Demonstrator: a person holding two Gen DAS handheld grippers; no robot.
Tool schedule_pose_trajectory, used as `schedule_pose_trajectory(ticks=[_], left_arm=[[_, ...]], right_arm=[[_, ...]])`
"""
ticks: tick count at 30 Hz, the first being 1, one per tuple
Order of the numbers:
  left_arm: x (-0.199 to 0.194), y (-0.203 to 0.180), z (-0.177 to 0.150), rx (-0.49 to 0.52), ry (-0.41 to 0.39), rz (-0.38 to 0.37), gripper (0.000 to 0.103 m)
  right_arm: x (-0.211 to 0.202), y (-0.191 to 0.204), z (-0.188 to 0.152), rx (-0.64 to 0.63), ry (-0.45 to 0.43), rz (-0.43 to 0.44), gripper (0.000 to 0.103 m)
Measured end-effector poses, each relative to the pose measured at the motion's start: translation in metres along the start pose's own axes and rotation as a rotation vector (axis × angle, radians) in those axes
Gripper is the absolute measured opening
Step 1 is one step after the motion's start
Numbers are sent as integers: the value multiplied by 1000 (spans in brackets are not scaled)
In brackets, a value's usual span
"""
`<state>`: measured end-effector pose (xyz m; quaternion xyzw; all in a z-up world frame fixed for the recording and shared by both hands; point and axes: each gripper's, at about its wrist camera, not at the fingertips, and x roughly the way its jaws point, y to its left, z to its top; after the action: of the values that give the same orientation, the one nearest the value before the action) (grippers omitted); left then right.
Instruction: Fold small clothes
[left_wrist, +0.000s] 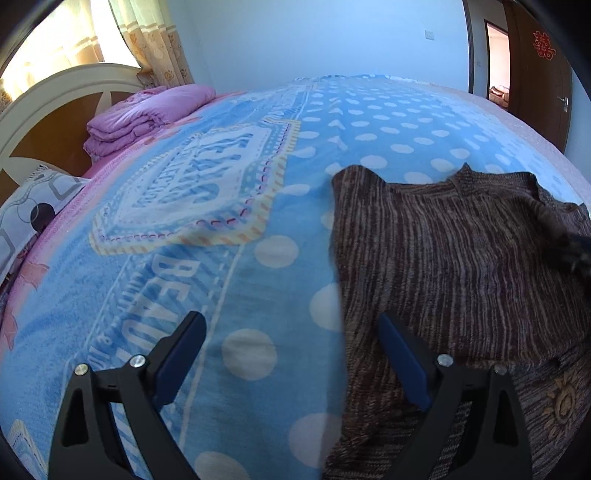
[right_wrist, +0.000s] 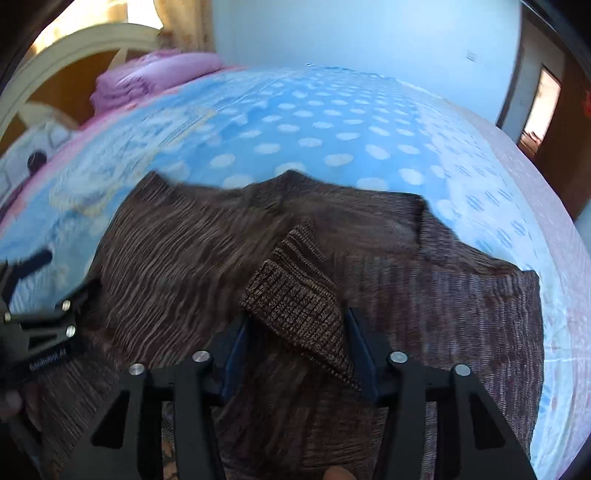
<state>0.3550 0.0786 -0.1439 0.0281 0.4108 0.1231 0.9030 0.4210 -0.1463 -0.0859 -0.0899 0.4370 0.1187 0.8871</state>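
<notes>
A brown striped knit sweater (left_wrist: 454, 254) lies on the blue dotted blanket (left_wrist: 236, 229); it also fills the right wrist view (right_wrist: 184, 258). My left gripper (left_wrist: 291, 325) is open and empty, hovering over the sweater's left edge, one finger over the blanket and one over the knit. My right gripper (right_wrist: 295, 328) is shut on the sweater's ribbed cuff (right_wrist: 295, 299) and holds the sleeve lifted over the sweater's body. The left gripper shows at the left edge of the right wrist view (right_wrist: 40, 258).
A folded pink quilt (left_wrist: 147, 114) and a patterned pillow (left_wrist: 33, 206) lie by the white headboard (left_wrist: 55, 96) at the far left. A brown door (left_wrist: 535, 74) stands open at the far right. The blanket (right_wrist: 332, 129) stretches beyond the sweater.
</notes>
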Motion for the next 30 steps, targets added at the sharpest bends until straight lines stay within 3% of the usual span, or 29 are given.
schedule_pose_trajectory(ticks=[7, 10, 14, 15, 17, 18, 19, 22, 26, 30], left_arm=[[-1, -4, -2, 11, -4, 12, 98], [-1, -2, -1, 0, -5, 0, 98], [-1, 0, -1, -10, -4, -1, 100], [-1, -1, -1, -7, -5, 3, 100], [-1, -2, -1, 0, -8, 13, 100], [-1, -3, -2, 3, -10, 16, 100], [-2, -3, -2, 3, -11, 17, 100], [-2, 0, -2, -5, -11, 3, 101], [-3, 6, -5, -24, 10, -68, 103], [-3, 6, -9, -24, 27, -107, 103]], right_arm=[[-15, -92, -5, 215, 17, -85, 49], [-29, -93, -17, 233, 5, 0, 49], [-49, -64, -41, 194, 16, 221, 49], [-50, -57, -47, 184, 30, 239, 49], [-49, -45, -55, 157, 46, 226, 40], [-48, -42, -58, 141, 45, 205, 16], [-48, -40, -61, 129, 38, 187, 4], [-52, -40, -66, 141, 15, 198, 2], [-70, -43, -72, 119, -32, 179, 2], [-59, -45, -81, 123, 17, 192, 2]])
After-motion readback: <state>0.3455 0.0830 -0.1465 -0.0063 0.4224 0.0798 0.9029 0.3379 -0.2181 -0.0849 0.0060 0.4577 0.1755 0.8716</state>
